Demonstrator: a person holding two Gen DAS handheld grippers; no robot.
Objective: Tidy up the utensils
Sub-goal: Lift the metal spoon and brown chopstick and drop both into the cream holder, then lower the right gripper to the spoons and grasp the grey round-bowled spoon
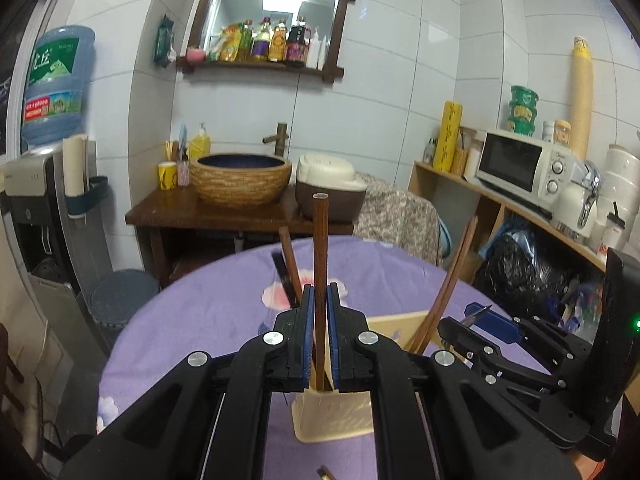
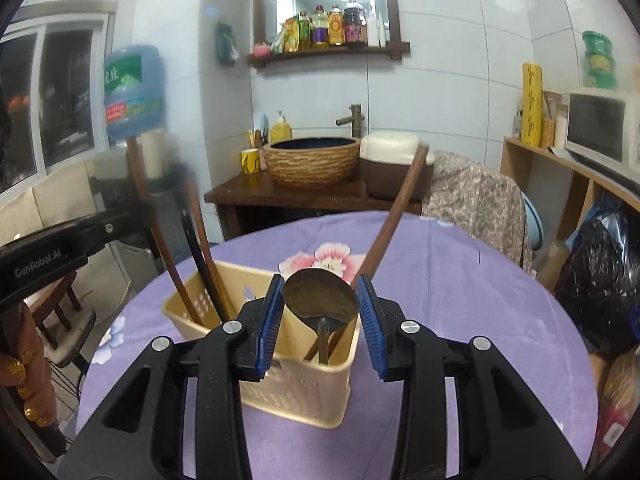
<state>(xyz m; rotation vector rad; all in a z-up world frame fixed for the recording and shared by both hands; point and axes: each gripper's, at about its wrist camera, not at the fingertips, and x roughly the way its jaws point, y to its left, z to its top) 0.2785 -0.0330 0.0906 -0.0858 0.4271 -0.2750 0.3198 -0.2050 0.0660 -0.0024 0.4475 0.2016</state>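
A beige slotted utensil basket (image 2: 296, 392) stands on the purple tablecloth (image 2: 460, 300). My left gripper (image 1: 320, 292) is shut on a brown chopstick (image 1: 320, 240) that stands upright with its lower end in the basket (image 1: 336, 416). My right gripper (image 2: 319, 280) is shut on the bowl of a metal spoon (image 2: 320, 294), whose handle points down into the right compartment. More brown chopsticks and a black one (image 2: 200, 264) lean in the left compartment. One brown chopstick (image 2: 396, 216) leans to the right. The left gripper's body (image 2: 48, 256) shows at the left edge, held by a hand.
Another chopstick end (image 1: 326, 474) lies on the cloth near me. Behind the round table are a wooden stand with a woven basin (image 1: 240, 180), a rice cooker (image 1: 328, 188) and a cloth-covered chair (image 2: 476, 200). A shelf with a microwave (image 1: 524, 168) is on the right, a water dispenser (image 1: 56, 84) on the left.
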